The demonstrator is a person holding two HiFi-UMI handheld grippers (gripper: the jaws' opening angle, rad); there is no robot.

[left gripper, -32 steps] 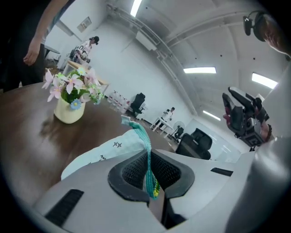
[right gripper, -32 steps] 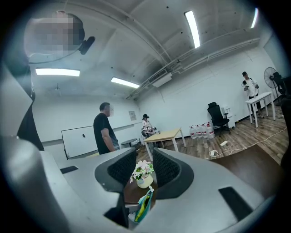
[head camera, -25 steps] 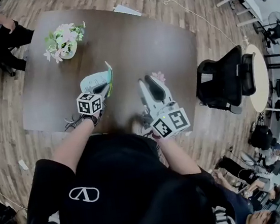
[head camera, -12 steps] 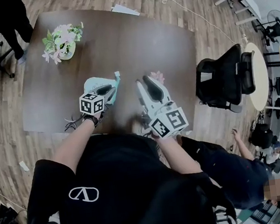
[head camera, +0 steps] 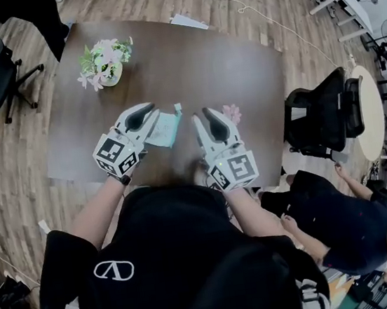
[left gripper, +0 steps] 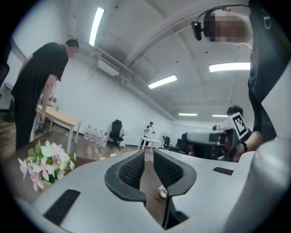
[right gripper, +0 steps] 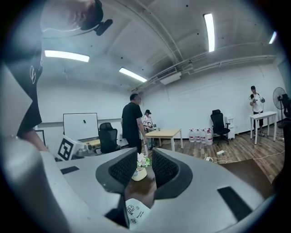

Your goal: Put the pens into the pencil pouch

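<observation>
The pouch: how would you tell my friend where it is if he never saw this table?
Find the big dark table. Near the edge closest to the person in black, about halfway along, lies the pouch. It is flat and pale blue-green, unlike the small pink flower to its right and the leafy vase farther back.

I see a dark brown worktop [head camera: 237, 59]. On it stand a vase of flowers [head camera: 105, 61] near the far left corner, a pale pouch [head camera: 165, 129] lying flat, and a small pink flower [head camera: 232, 113].
</observation>
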